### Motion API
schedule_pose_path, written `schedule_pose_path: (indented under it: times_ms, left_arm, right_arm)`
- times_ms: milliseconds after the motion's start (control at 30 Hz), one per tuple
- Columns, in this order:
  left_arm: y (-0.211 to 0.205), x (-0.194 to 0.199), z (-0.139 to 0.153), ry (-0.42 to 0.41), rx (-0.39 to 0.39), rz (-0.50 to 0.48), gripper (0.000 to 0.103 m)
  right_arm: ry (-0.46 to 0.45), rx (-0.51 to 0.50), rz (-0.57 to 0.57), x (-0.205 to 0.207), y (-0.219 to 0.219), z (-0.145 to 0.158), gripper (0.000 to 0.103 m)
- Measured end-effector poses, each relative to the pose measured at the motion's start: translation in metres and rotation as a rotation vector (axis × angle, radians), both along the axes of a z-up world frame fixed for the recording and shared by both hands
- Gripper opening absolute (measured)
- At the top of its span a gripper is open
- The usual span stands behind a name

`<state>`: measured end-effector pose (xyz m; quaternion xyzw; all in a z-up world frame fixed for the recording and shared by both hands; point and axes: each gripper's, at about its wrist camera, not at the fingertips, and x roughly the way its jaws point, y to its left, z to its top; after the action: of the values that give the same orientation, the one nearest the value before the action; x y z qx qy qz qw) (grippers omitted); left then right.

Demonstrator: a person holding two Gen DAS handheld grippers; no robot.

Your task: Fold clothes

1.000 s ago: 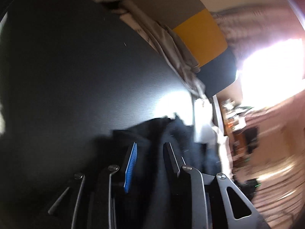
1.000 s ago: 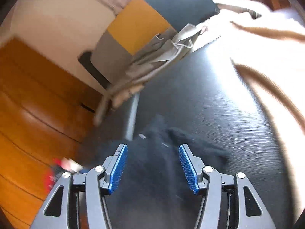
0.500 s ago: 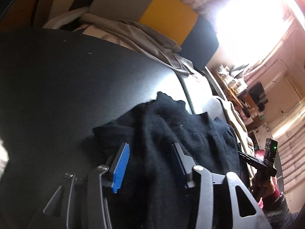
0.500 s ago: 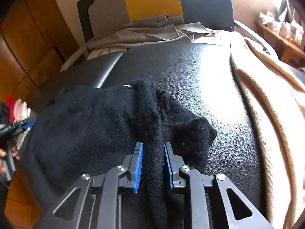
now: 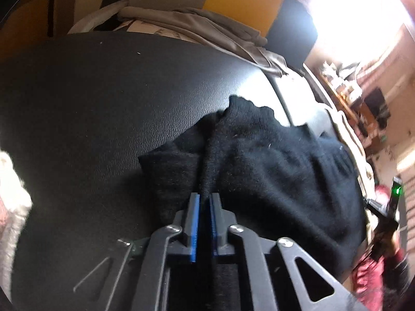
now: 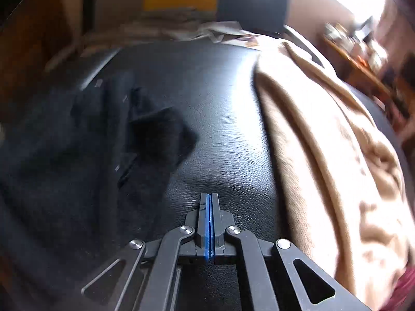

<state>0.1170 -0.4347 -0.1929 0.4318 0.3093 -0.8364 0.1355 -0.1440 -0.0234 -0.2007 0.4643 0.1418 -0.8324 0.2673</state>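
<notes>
Nearest in the left wrist view, the left gripper (image 5: 204, 199) is closing its jaws on a raised ridge of the black knit garment (image 5: 259, 165), where half a second ago they stood apart over the same fold; the blue pads now nearly meet with cloth pinched between them. In the right wrist view the right gripper (image 6: 208, 202) has its jaws fully together on nothing, poised over bare black leather surface (image 6: 220, 119), whereas half a second ago it straddled a fold of the garment. That garment (image 6: 85, 140) now lies to its left, crumpled and blurred. So, as I judge it, only one side is secured and the right must re-grasp before any fold can be made. To the right lies a tan blanket (image 6: 324, 142); far back, grey clothes (image 5: 207, 28) are heaped against a yellow and grey cushion (image 5: 241, 2).
</notes>
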Motion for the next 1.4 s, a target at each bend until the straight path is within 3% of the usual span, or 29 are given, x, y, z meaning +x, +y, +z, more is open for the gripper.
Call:
schedule_pose_path:
  times_ms: [100,167,200,233,267,300,333,400,467,500,533,567,600,733,800,900,967,1067,1200,1267,1400]
  left_arm:
    - [0.003,0.006,0.001,0.009,0.009,0.009,0.022]
    - [0.005,0.007,-0.001,0.005,0.008,0.012,0.023]
    - [0.006,0.007,-0.002,0.005,0.009,0.012,0.023]
    - [0.006,0.008,-0.002,0.012,0.009,0.013,0.025]
    - [0.005,0.008,-0.001,0.021,0.01,0.012,0.028]
    - [0.004,0.008,-0.001,0.03,0.014,0.007,0.028]
    - [0.002,0.007,0.0,0.035,0.013,0.003,0.03]
    - [0.003,-0.003,-0.001,0.033,0.003,-0.018,0.031]
    - [0.005,-0.016,-0.002,0.029,-0.009,-0.042,0.029]
    - [0.006,-0.02,-0.003,0.02,-0.013,-0.056,0.028]
    - [0.008,-0.023,-0.002,0.01,-0.03,-0.067,0.014]
    - [0.011,-0.022,0.002,0.007,-0.055,-0.073,0.004]
    - [0.014,-0.021,0.007,0.008,-0.081,-0.078,0.004]
    - [0.012,-0.003,0.01,-0.013,-0.121,-0.042,0.003]
    - [0.006,0.0,-0.001,-0.031,-0.098,-0.028,0.003]
    - [-0.001,0.001,-0.004,0.009,-0.035,-0.007,0.008]
    - [-0.006,0.005,-0.002,0.043,0.019,0.018,0.018]
    - [-0.004,0.02,0.005,0.062,0.004,0.045,0.025]
    - [0.01,0.047,0.009,0.078,0.001,0.063,0.028]
    - [0.021,0.062,0.01,0.093,0.002,0.073,0.029]
    - [0.054,0.079,0.014,0.161,-0.028,0.046,0.03]
  right_arm:
    - [-0.005,-0.145,0.007,0.003,0.005,0.015,0.002]
    - [0.025,-0.188,0.044,0.005,-0.003,0.026,0.005]
    - [0.024,-0.215,0.063,0.003,-0.011,0.03,0.017]
    - [0.019,-0.243,0.081,0.001,-0.019,0.033,0.042]
    - [0.016,-0.26,0.1,-0.002,-0.028,0.034,0.058]
    - [0.015,-0.261,0.123,-0.004,-0.042,0.033,0.082]
    - [0.015,-0.258,0.15,-0.006,-0.058,0.032,0.085]
    - [0.02,-0.19,0.186,-0.007,-0.085,0.023,0.085]
    - [0.013,-0.102,0.217,-0.006,-0.106,0.009,0.077]
    - [-0.002,-0.037,0.24,-0.006,-0.117,-0.001,0.05]
    - [0.008,0.005,0.251,-0.005,-0.123,-0.005,0.017]
    - [0.032,0.032,0.257,-0.002,-0.127,-0.005,0.016]
    - [0.063,0.042,0.252,0.001,-0.126,0.0,0.011]
    - [0.211,0.08,0.162,0.005,-0.111,0.016,0.011]
    - [0.181,0.081,0.102,-0.004,-0.103,0.009,0.011]
    - [0.097,0.035,0.091,-0.016,-0.105,-0.011,0.012]
    - [0.08,-0.024,0.078,-0.016,-0.101,-0.009,0.016]
    - [0.059,-0.108,0.057,-0.014,-0.086,0.007,0.035]
    - [0.121,-0.183,0.099,0.011,-0.066,0.034,0.05]
    - [0.118,-0.214,0.158,0.036,-0.055,0.042,0.05]
    - [0.079,-0.154,0.282,0.092,-0.049,0.028,0.05]
